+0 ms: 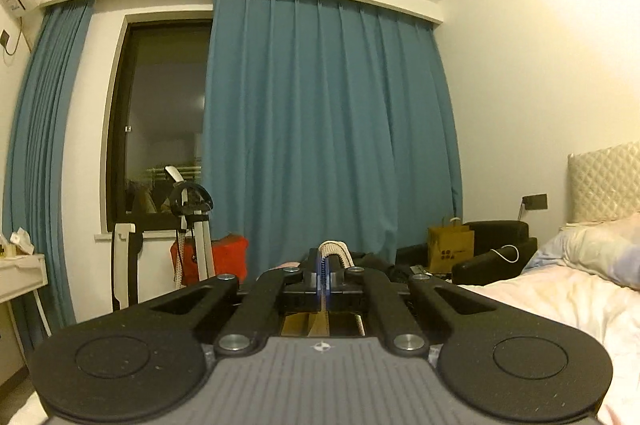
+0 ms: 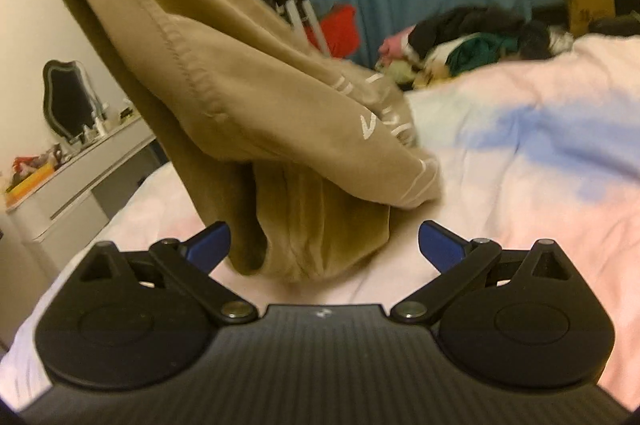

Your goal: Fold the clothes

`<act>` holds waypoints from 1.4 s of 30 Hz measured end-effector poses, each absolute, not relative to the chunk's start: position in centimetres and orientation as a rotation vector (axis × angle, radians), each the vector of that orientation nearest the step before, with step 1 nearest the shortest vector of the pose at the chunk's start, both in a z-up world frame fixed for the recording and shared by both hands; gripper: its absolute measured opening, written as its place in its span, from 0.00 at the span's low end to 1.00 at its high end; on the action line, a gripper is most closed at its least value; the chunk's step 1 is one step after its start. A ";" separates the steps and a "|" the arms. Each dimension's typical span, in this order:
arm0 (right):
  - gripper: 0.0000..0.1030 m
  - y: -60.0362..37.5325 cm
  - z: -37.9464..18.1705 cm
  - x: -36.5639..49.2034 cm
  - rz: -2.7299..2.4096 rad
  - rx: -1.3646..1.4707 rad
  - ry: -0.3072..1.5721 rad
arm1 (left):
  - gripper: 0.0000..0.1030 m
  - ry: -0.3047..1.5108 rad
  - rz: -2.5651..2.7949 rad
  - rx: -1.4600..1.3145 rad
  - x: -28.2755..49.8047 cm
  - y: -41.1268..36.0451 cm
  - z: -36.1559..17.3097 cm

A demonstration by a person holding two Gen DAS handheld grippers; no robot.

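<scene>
- Two handheld grippers were in view, each seen from its own wrist camera, in a bedroom with teal curtains (image 1: 328,129).
- From the left wrist view, the left gripper (image 1: 324,275) had its two blue-padded fingers pressed together on a thin edge of tan fabric, with a ribbed cream band of cloth rising just above the fingertips.
- That gripper was held up and level, pointing toward the curtains and a dark window (image 1: 160,113).
- From the right wrist view, the right gripper (image 2: 324,243) had its blue fingers (image 2: 210,245) spread wide apart, holding nothing.
- A tan garment (image 2: 248,97) hung between and just ahead of those spread fingers, draped down from the upper left of the picture.
- Its lower folds rested on the bed (image 2: 500,161), which was covered in pale pink and blue bedding.
- White printed lettering showed on one side of the garment, too blurred to read.
- A stitched seam ran down its upper fold.
- A pile of mixed clothes (image 2: 472,41), black, green, pink and white, lay farther back on the bed, well apart from the garment.
- A brown paper bag (image 1: 450,249) stood near the curtain, beside a black armchair (image 1: 496,249).
- A white dresser with a small mirror (image 2: 66,101) stood at the left of the bed.
</scene>
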State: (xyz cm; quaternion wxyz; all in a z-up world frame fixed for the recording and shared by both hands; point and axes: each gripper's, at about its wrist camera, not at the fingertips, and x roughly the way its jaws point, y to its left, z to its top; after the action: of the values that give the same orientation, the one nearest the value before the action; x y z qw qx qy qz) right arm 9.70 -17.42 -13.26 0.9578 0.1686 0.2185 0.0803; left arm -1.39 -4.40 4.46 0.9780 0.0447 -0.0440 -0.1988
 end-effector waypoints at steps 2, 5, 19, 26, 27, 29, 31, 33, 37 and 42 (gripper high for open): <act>0.99 -17.4 -13.6 10.0 0.167 0.376 0.445 | 0.02 -0.080 -0.405 0.073 -1.4 -3.7 4.0; 0.99 -18.0 -13.8 10.5 0.164 0.473 0.403 | 0.02 -0.099 -0.400 0.091 -1.0 -3.2 3.4; 0.99 -17.4 -14.8 12.9 -0.087 0.278 0.557 | 0.02 -0.075 -0.206 -0.131 0.9 2.2 3.7; 1.00 -22.9 -6.8 5.8 -0.283 0.366 0.164 | 0.02 -0.050 -0.215 -0.248 -2.8 5.8 4.9; 1.00 -23.5 -5.6 4.8 -0.305 0.374 0.104 | 0.02 -0.059 -0.226 -0.248 -3.8 6.0 5.2; 1.00 -23.5 -3.9 3.0 -0.313 0.329 0.018 | 0.02 -0.070 -0.244 -0.234 -5.7 6.2 5.6; 1.00 -23.5 -2.1 1.3 -0.321 0.283 -0.068 | 0.02 -0.066 -0.260 -0.221 -7.2 6.5 5.6; 1.00 -23.5 -0.5 -0.3 -0.326 0.240 -0.144 | 0.02 -0.035 -0.271 -0.218 -7.9 6.7 5.3; 1.00 -23.7 -1.6 0.4 -0.297 0.243 -0.083 | 0.03 0.077 -0.296 -0.176 -7.9 6.7 3.2; 0.99 -24.0 -3.0 1.3 -0.262 0.245 -0.006 | 0.14 0.231 -0.315 -0.135 -6.5 6.4 0.5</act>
State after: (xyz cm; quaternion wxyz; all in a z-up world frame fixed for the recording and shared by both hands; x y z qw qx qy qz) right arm 1.27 -24.03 -2.97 0.9840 0.1219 -0.0028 -0.1301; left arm -6.46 6.44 0.47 0.9787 -0.0671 0.1149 -0.1565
